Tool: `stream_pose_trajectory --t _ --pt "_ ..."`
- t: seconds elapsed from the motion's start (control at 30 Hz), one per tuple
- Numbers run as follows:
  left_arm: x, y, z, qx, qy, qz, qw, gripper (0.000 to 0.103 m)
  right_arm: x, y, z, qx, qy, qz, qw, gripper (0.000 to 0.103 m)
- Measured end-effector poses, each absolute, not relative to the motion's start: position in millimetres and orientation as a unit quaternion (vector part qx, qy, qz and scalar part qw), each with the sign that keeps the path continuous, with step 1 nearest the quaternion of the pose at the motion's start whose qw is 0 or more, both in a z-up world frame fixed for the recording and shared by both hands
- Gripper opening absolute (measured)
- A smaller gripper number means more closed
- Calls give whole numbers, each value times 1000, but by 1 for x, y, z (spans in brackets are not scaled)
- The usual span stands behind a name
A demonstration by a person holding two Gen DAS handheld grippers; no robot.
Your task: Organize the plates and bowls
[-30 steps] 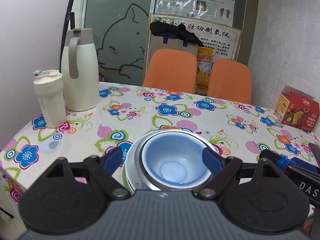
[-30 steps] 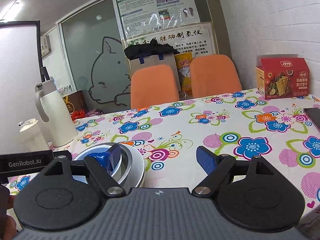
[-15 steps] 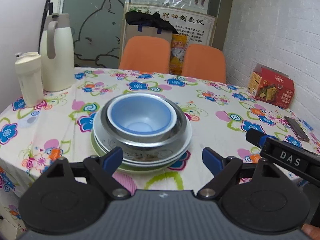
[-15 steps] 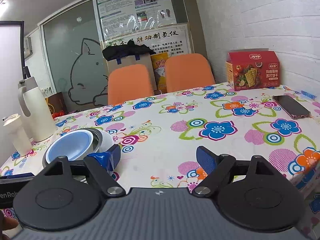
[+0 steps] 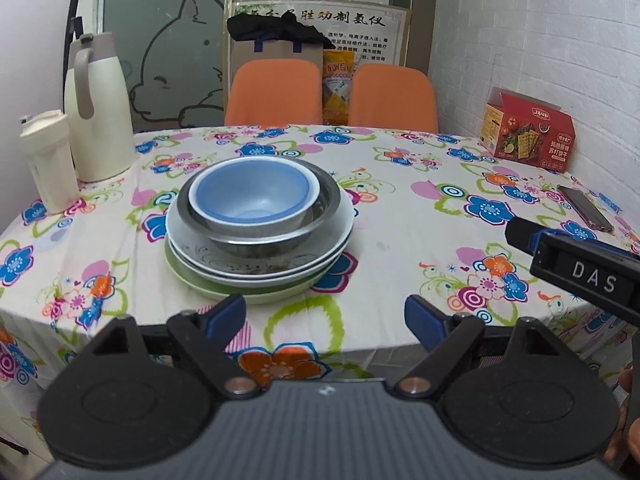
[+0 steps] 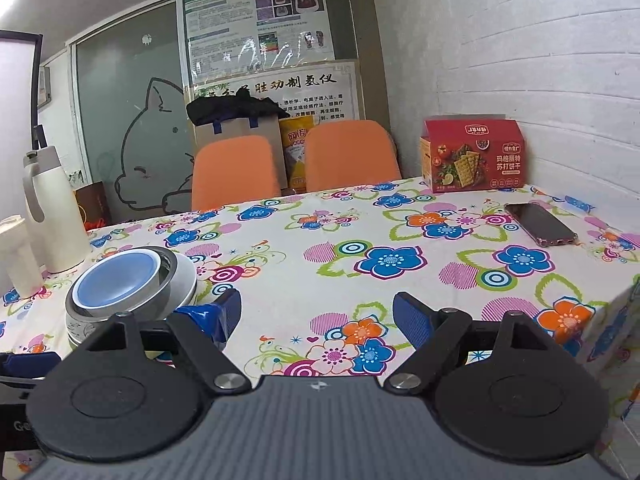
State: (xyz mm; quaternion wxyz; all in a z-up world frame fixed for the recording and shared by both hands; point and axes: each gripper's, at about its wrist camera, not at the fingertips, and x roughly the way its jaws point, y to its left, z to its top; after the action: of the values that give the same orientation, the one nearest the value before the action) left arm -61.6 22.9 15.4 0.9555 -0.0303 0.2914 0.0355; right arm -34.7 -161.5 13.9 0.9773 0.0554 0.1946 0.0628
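One stack stands on the flowered tablecloth (image 5: 400,216): a blue bowl (image 5: 250,196) nests in a steel bowl (image 5: 264,236), which rests on a white plate (image 5: 340,236) over a green plate (image 5: 188,276). My left gripper (image 5: 324,318) is open and empty, held back at the table's near edge, apart from the stack. In the right wrist view the same blue bowl (image 6: 116,284) and steel bowl (image 6: 160,292) sit at the left. My right gripper (image 6: 316,318) is open with nothing between its fingers, to the right of the stack.
A cream thermos jug (image 5: 98,108) and a cream tumbler (image 5: 48,160) stand at the left. A red cracker box (image 6: 472,156) and a phone (image 6: 540,224) lie at the right. Two orange chairs (image 5: 276,96) are behind the table.
Both grippers have drawn back and away from the stack, toward the table's near edge. The blue bowl stays nested in the steel bowl.
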Motion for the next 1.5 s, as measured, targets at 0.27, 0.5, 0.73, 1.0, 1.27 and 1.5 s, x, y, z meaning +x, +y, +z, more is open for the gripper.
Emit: stream_pose_trajectory --t 0.27,0.5,0.73,1.0,1.27,1.5 --pt "-77 20 18 -20 285 47 957 87 -51 -164 18 50 182 62 980 70" --pt "-91 16 22 0 275 57 960 87 -65 -155 24 32 172 84 981 70" --pt "-101 15 27 1 264 54 963 87 -77 -152 29 27 158 89 983 70" --pt "-107 20 30 -5 256 59 965 87 -81 -153 30 25 155 88 984 70" --pt "-109 22 31 -12 259 60 964 87 -83 -151 30 24 154 95 983 70" --pt "-114 21 35 -5 248 61 967 87 -84 -152 31 27 152 97 983 70"
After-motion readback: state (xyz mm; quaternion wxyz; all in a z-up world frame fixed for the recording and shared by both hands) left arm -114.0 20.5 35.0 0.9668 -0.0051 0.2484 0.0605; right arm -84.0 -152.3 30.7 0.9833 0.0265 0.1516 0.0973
